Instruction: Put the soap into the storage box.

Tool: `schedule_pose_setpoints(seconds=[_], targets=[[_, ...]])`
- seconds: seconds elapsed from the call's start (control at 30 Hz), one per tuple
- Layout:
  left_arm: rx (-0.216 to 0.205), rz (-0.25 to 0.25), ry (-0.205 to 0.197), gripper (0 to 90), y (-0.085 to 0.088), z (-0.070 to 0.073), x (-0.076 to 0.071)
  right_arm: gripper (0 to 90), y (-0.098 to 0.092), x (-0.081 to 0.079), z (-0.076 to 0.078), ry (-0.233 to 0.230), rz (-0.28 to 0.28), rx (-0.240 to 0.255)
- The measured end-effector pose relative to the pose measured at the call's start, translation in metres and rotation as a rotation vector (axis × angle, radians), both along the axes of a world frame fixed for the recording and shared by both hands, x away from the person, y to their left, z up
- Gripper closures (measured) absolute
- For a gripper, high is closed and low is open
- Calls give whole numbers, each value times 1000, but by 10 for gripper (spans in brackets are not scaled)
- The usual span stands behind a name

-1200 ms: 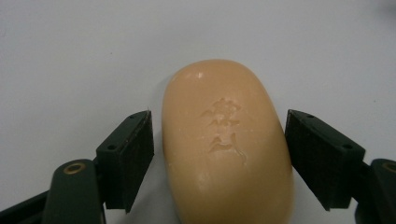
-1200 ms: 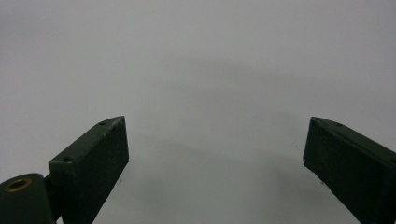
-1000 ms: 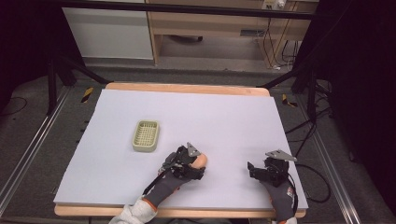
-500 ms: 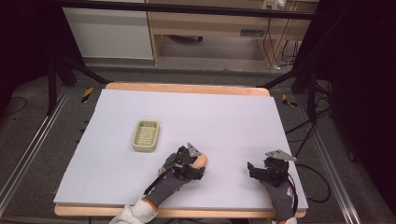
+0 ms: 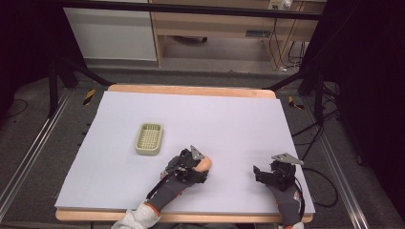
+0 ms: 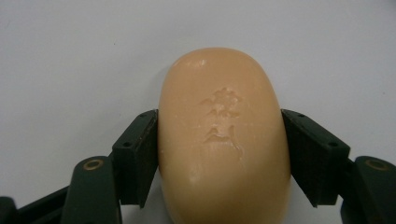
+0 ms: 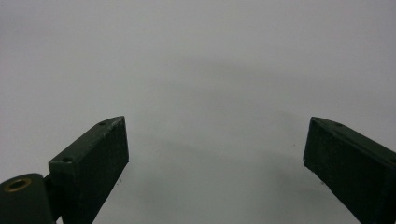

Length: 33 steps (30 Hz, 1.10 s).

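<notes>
A ridged soap dish [image 5: 149, 139] is being kept empty on the surface [image 5: 239, 119]. Just to the right of the dish and nearer to the person, a peach soap bar [image 6: 223, 135] is being clamped by the left hand-held gripper [image 5: 198, 164], both jaws being pressed on its sides. Well to the right of the dish, the right hand-held gripper [image 5: 272, 171] is being held wide apart, nothing between its jaws. The grasp is judged as done; the carrying into the dish is being left.

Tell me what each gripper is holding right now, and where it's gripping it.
The left gripper clamps the soap across its two long sides, near the middle. The right gripper is open and holds nothing.
</notes>
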<state>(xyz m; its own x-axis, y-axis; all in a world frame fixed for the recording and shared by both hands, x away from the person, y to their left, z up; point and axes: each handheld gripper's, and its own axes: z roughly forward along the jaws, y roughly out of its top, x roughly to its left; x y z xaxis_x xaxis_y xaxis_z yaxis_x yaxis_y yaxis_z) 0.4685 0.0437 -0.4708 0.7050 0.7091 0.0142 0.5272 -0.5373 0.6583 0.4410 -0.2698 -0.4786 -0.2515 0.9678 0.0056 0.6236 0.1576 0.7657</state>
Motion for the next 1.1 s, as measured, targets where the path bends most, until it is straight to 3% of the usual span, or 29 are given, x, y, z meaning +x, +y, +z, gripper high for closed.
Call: schedule_pose_setpoints(seconds=[0.57,1.1], targets=[[-39,-22,-7,312,11,19,-7,70,0,-1,1,-5,4,-1],[-70,6,-24,313,31,37,-7,70,0,-1,1,-5,2,0]])
